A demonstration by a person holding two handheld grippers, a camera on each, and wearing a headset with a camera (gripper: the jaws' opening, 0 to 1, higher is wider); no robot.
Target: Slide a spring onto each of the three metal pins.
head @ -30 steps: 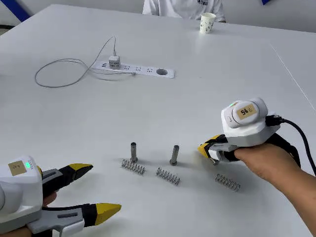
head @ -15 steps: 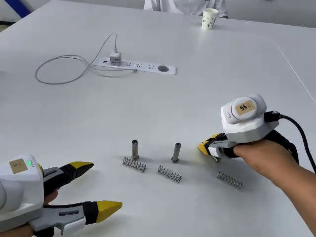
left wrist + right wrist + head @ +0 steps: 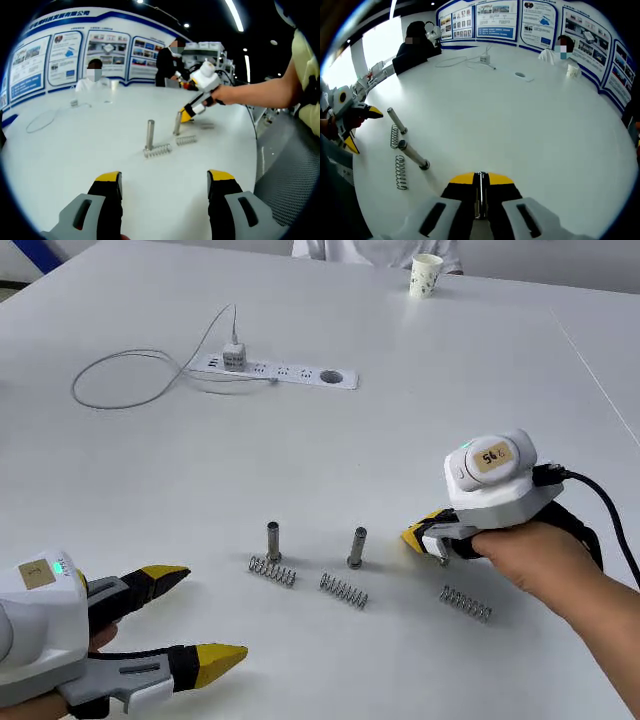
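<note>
Fingers (image 3: 109,182) of my left gripper (image 3: 165,180) wide apart; right gripper (image 3: 480,181) pinching a metal pin (image 3: 480,200).
My head view adds a spring (image 3: 465,604) lying near it.

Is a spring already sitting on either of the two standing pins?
No, the left pin and the right pin stand bare, while the springs lie flat on the table.
</note>
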